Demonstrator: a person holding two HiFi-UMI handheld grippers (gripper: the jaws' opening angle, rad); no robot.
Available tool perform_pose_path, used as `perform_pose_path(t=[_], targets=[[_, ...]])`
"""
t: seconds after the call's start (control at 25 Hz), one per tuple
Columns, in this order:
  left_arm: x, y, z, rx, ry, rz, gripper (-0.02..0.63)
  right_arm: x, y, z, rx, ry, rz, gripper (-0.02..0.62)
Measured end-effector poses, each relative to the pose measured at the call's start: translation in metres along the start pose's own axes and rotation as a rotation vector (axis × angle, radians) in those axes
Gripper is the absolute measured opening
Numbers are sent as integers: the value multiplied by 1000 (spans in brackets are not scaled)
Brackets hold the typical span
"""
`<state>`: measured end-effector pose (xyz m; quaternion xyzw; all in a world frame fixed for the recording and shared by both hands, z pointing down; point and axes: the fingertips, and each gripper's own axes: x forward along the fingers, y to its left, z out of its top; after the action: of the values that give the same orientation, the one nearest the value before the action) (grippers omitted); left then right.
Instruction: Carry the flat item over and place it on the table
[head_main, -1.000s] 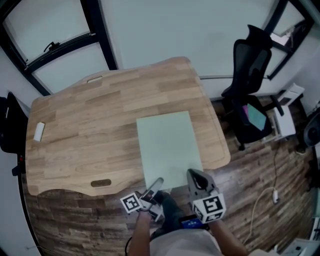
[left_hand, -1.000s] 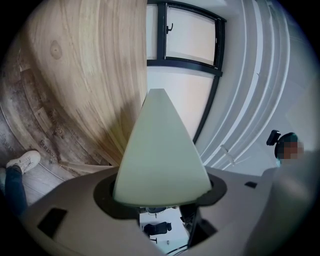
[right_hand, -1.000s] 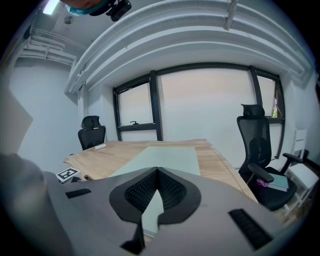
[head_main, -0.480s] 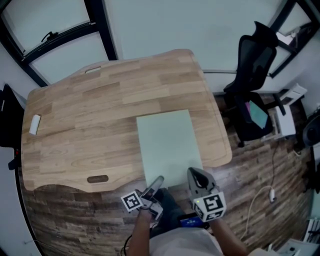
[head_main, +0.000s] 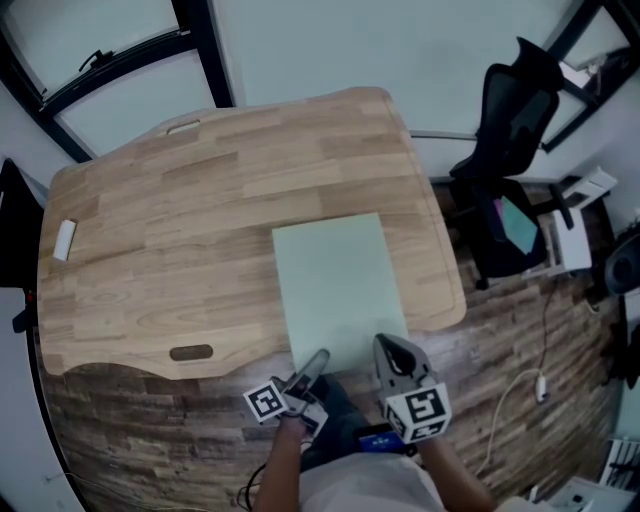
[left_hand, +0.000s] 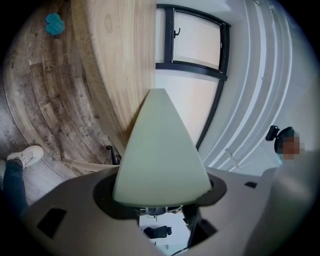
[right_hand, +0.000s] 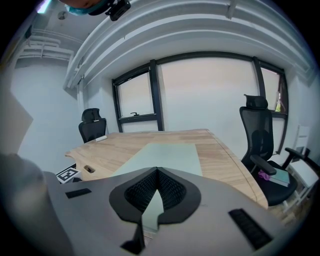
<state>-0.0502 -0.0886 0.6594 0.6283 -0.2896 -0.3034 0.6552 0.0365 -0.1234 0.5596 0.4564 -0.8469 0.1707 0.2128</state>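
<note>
Pale green sheet (head_main: 335, 285) is mostly over the table (head_main: 180, 230), near edge overhanging the front; can't tell if it's touching. L gripper (head_main: 316, 362) jaws sit wide but clamp the near edge, R gripper (head_main: 388, 350) pinches it tight. Risk: letting go w/ this overhang, or one side first, so the sheet tips or skews off.

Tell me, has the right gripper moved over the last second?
No. The right gripper stays at the near edge of the table, clamped on the near end of the green sheet.
</note>
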Motion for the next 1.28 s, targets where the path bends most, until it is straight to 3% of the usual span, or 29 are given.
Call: perform_pose_path(t=[1.28], targets=[[1,7,0,22,-37,1,284,11,-10,-13,19,4,-22,-8]])
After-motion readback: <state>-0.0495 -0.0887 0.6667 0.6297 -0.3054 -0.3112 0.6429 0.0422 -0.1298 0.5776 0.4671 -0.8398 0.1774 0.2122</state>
